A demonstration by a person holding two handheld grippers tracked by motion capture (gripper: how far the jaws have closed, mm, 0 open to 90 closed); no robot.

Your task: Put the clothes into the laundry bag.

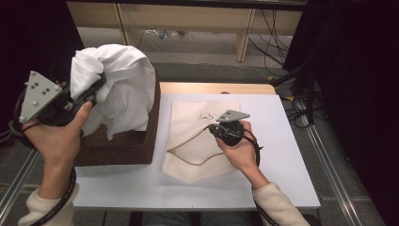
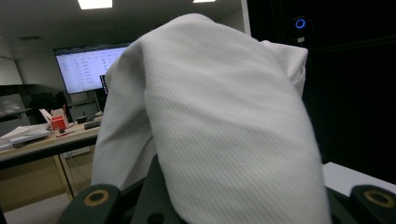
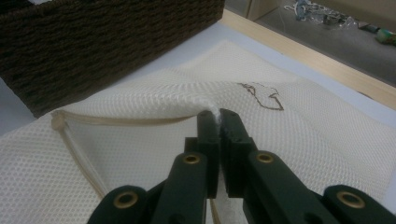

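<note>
My left tool (image 1: 96, 87) is up off the counter, over the dark woven basket (image 1: 136, 141) at the left side, and it is clamped on a white cloth (image 1: 117, 84). In the high view the cloth bunches up above the basket and drapes down toward it; in the left gripper view the same white cloth (image 2: 224, 126) hangs over the jaws and covers most of what lies ahead, so I can't see the pads themselves, only the fabric coming out from between them. Can't tell whether the cloth's lower end touches the inside of the basket. My right tool (image 1: 212, 128) is low on the white counter (image 1: 282, 155), right of the basket, jaws narrow and pinched on the cream mesh bag (image 1: 197, 141). In the right gripper view the jaw tips meet on a raised fold of the mesh bag (image 3: 154, 98), lifting that bit of fabric into a small ridge while the rest lies flat. The bag's tan drawstring (image 3: 84, 154) runs along the near edge and loops back toward the jaws; in the high view the drawstring (image 1: 188, 146) curves across the bag's lower half. A small brown outline print (image 3: 264, 95) sits on the bag past the jaw tips. The woven basket (image 3: 93, 42) stands just beyond the bag, close to its edge. Bag flat in the middle of the counter, basket at its left, the two just beside each other.
</note>
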